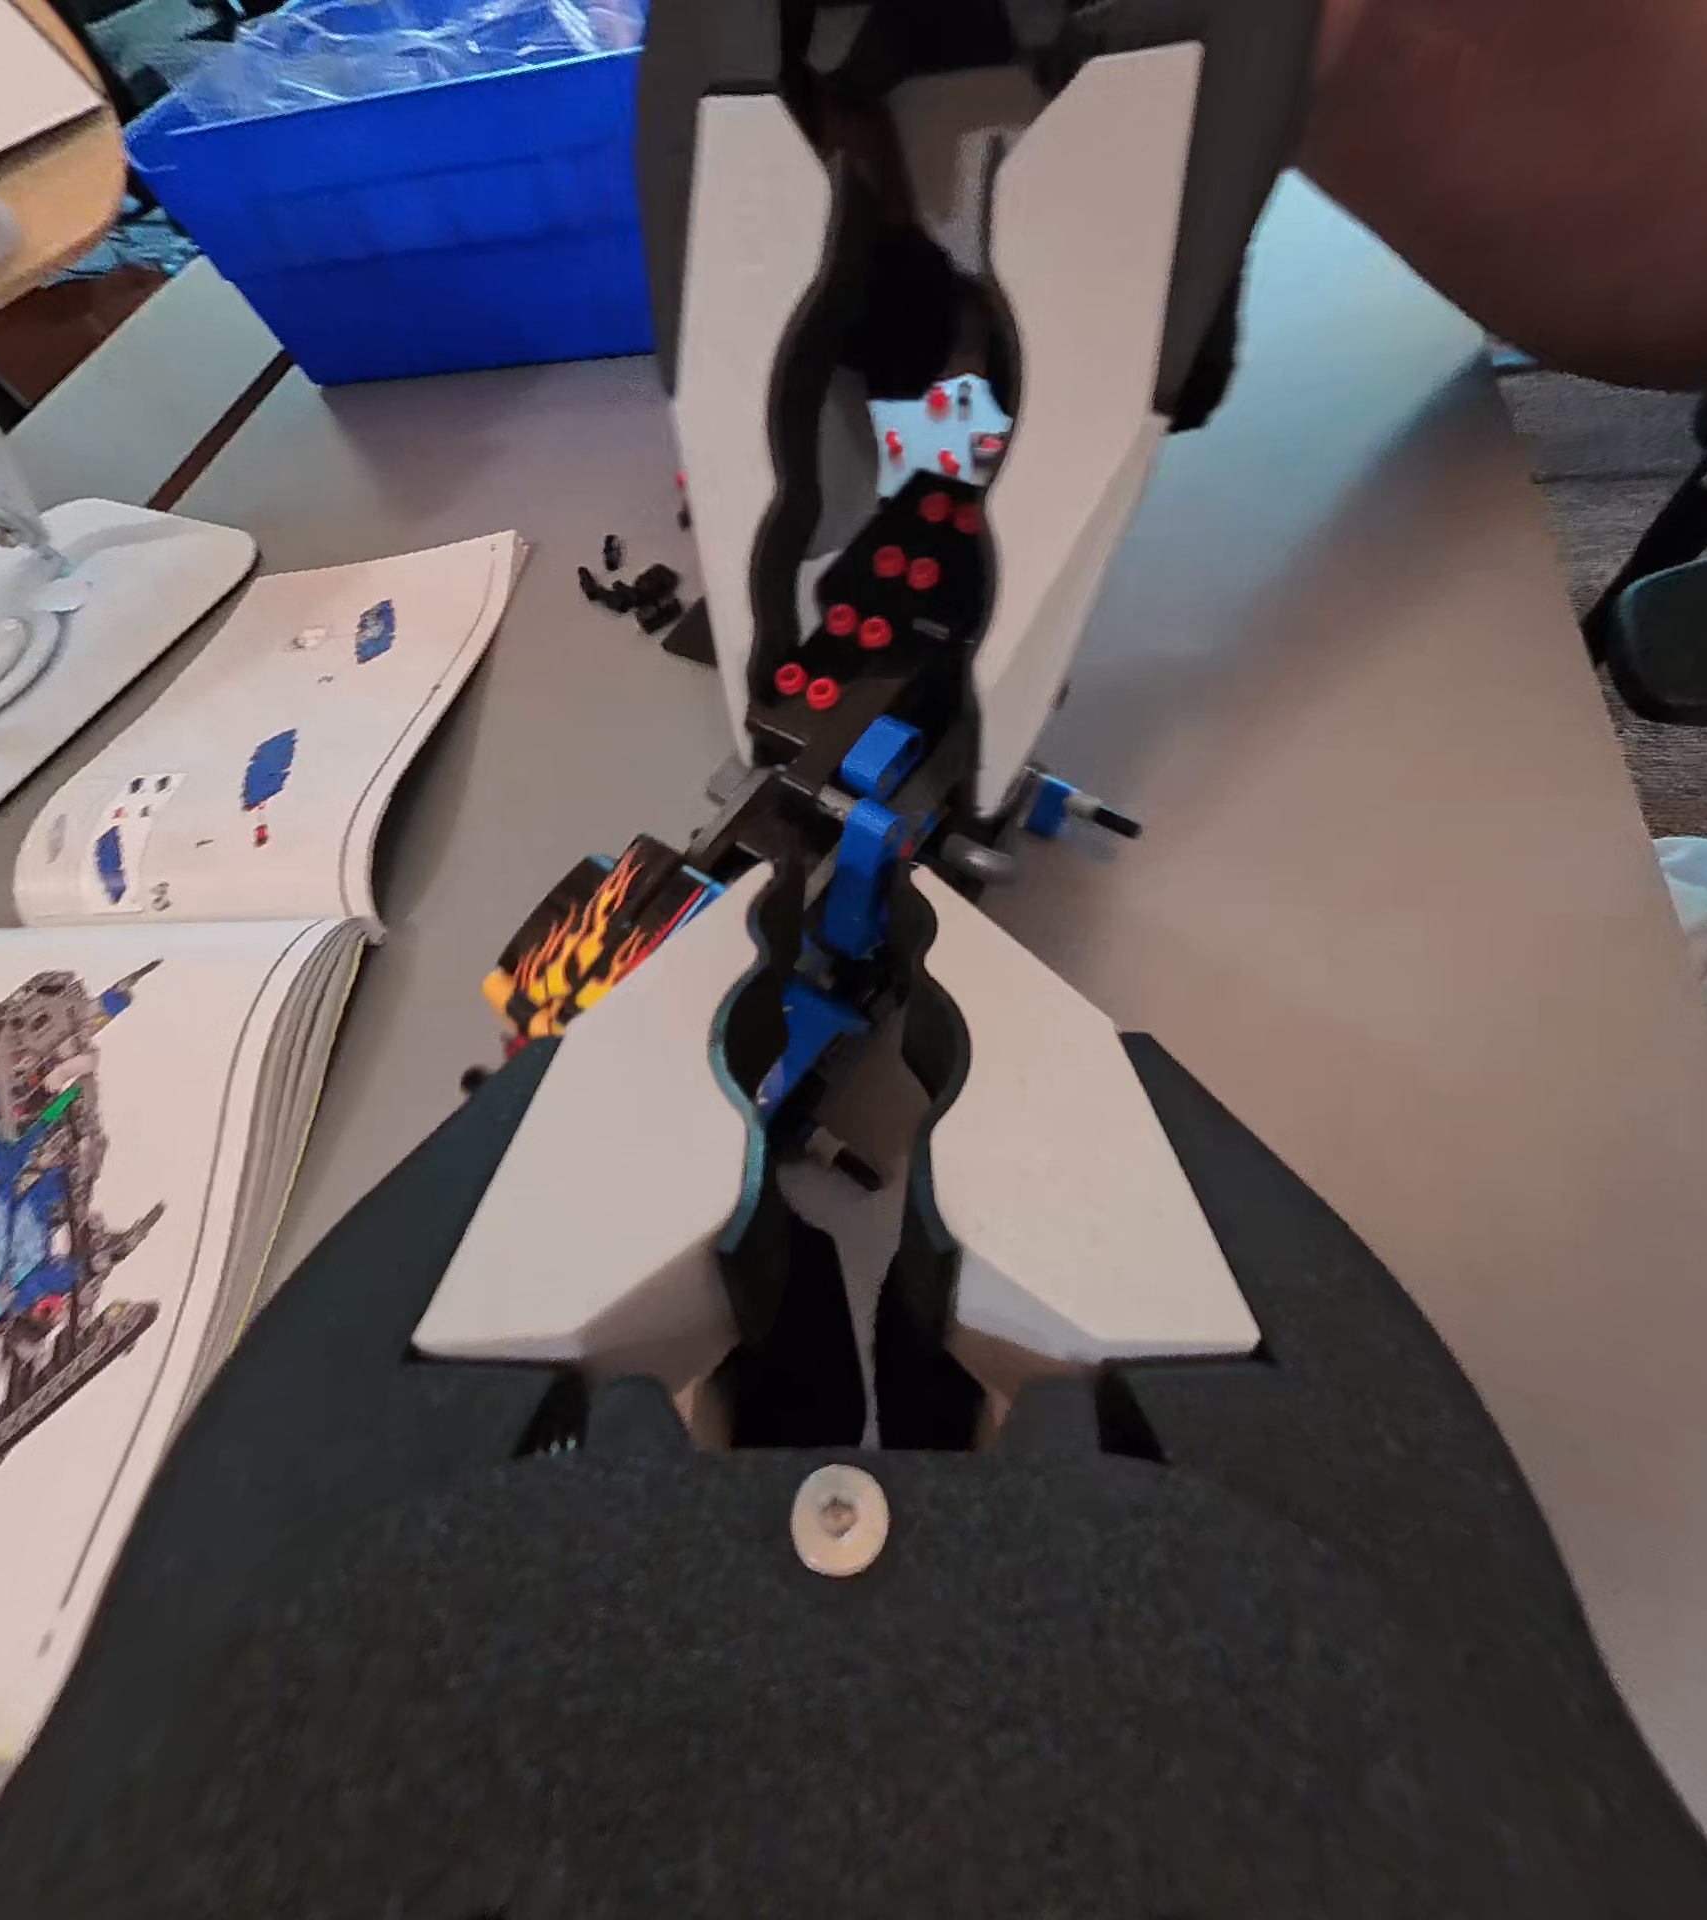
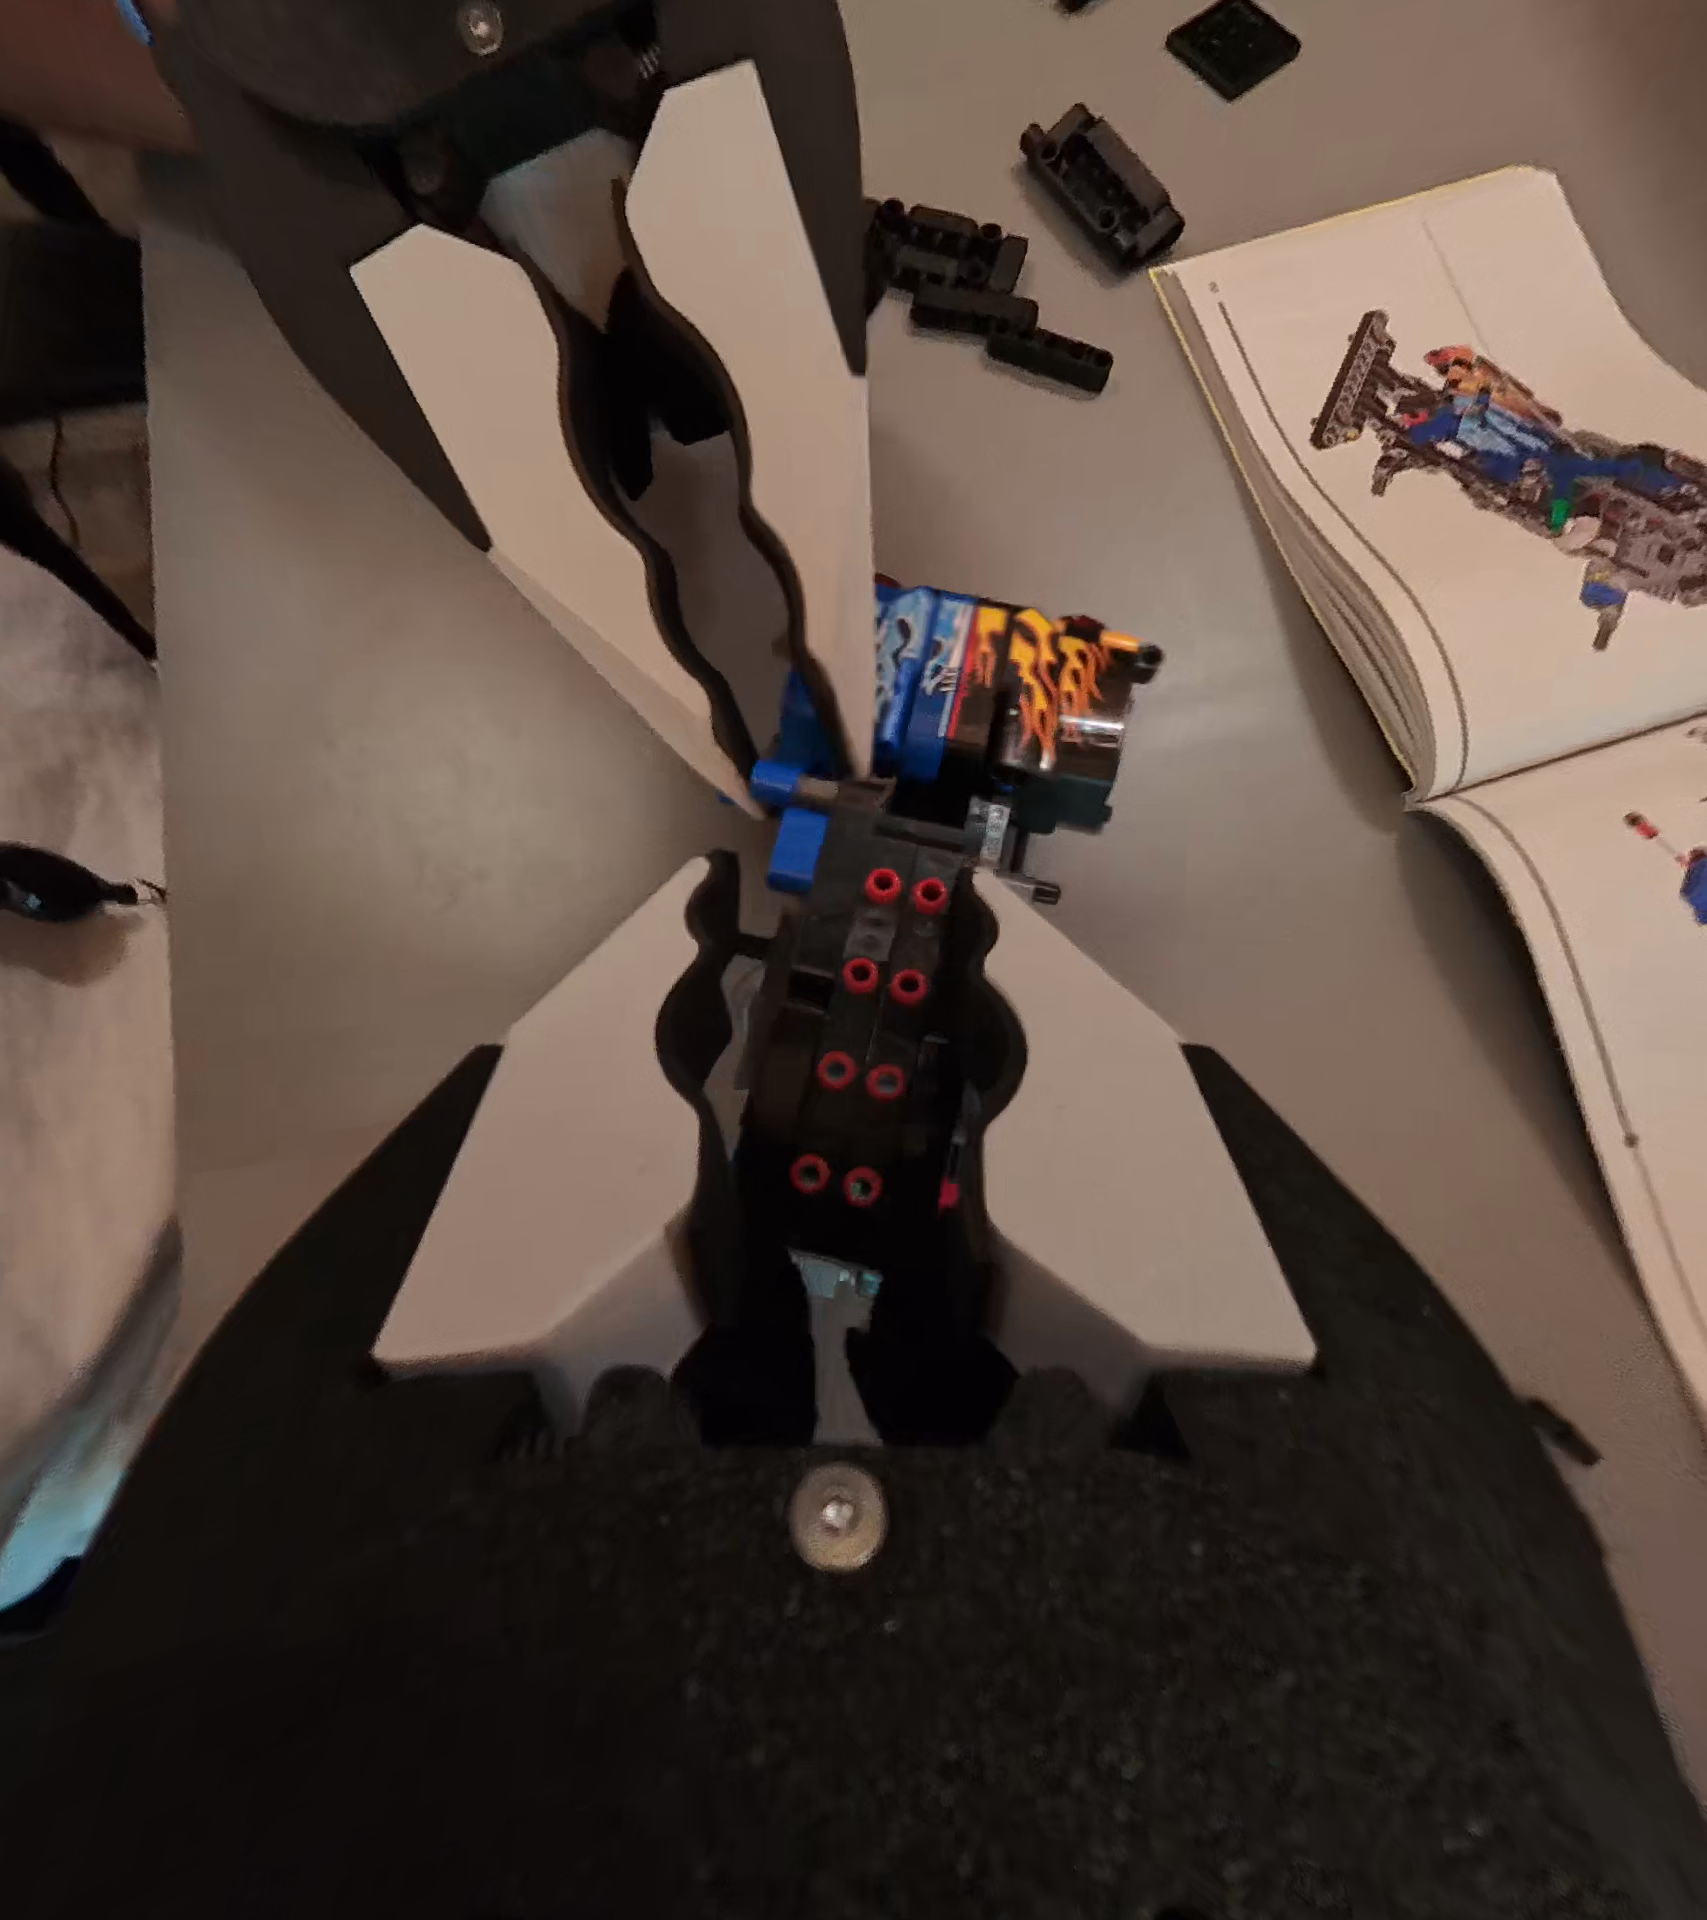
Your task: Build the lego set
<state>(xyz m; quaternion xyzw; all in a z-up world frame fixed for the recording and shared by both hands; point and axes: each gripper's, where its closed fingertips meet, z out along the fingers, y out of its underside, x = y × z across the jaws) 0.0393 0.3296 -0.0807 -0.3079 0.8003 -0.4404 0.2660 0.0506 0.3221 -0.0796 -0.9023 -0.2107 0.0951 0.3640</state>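
At a grey table (image 1: 1348,935) strewn with parts, we hold a half-built Lego vehicle (image 2: 890,935) between two handheld grippers, above an open instruction booklet (image 1: 205,831) and in front of a blue bin (image 1: 413,208). Our right gripper (image 2: 854,904) clamps the black chassis section studded with red pins (image 2: 859,977), its jaws pressed to either flank. Our left gripper (image 1: 838,894) meets it nose to nose, closed on the blue beams (image 1: 870,862) at the flame-stickered end (image 2: 1057,675).

The step in hand appears to be seating or adjusting a joint where the blue beams meet the black frame. To do it well, we judge that the right grip should stay firm and square as the anchor, while the left works along the axle's line without twisting, since a skewed push could pop the blue connectors loose. Loose black beams (image 2: 984,301) wait just beyond the model.
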